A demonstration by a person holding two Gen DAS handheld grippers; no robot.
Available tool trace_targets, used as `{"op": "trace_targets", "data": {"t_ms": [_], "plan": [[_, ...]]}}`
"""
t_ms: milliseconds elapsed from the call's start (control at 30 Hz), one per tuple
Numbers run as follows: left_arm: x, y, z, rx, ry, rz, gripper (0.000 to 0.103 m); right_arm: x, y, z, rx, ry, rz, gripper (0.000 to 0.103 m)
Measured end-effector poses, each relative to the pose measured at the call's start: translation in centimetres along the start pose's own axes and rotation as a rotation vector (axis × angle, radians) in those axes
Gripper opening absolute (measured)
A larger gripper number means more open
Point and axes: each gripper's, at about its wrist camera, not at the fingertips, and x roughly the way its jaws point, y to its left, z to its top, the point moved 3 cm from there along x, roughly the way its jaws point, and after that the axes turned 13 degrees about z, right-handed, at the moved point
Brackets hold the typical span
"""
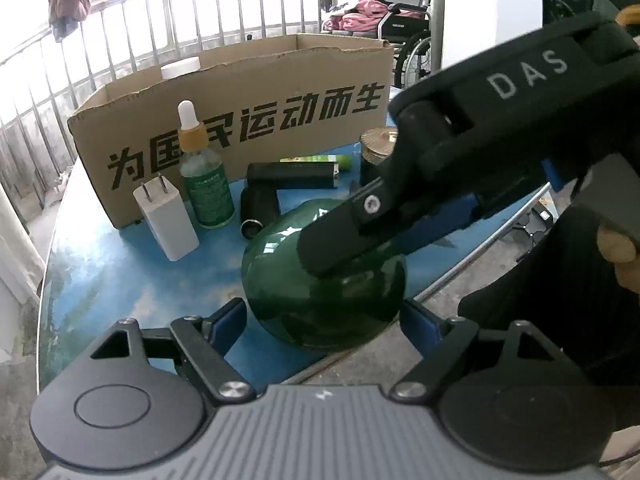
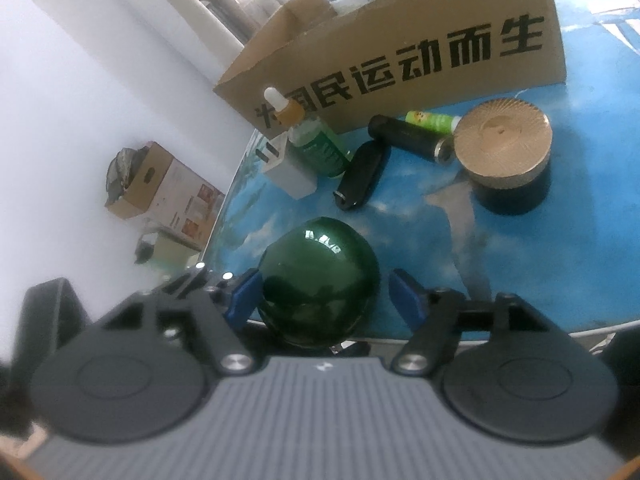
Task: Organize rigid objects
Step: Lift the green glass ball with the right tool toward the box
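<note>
The dark green glass ball (image 2: 318, 286) sits near the front edge of the blue worktop (image 2: 520, 272), likely because it rolls and needs steadying. Both claws bracket it: the right claw (image 2: 324, 294) stands apart, left pad touching, right pad clear; the left claw (image 1: 324, 318) is spread wide around it, not visibly pressing. The cardboard box (image 1: 248, 120) waits behind, probably the destination.

Dark green glossy ball (image 2: 320, 284), mottled blue table (image 2: 520, 248), black-lettered brown box (image 2: 400, 40).
</note>
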Motion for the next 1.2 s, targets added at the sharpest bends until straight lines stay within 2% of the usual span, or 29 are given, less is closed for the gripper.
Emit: {"op": "trace_targets", "data": {"t_ms": [400, 433, 1200], "plan": [[0.4, 0.1, 0.0, -0.018, -0.014, -0.036, 0.084, 1.3, 0.1, 0.2, 0.003, 0.028, 0.015, 0.076], [0.4, 0.2, 0.0, -0.023, -0.017, -0.032, 0.081, 1.4, 0.1, 0.2, 0.003, 0.030, 0.016, 0.076], [-0.7, 0.1, 0.6, -0.028, -0.023, -0.026, 0.080, 1.4, 0.9, 0.0, -0.035, 0.032, -0.002, 0.077]]}}
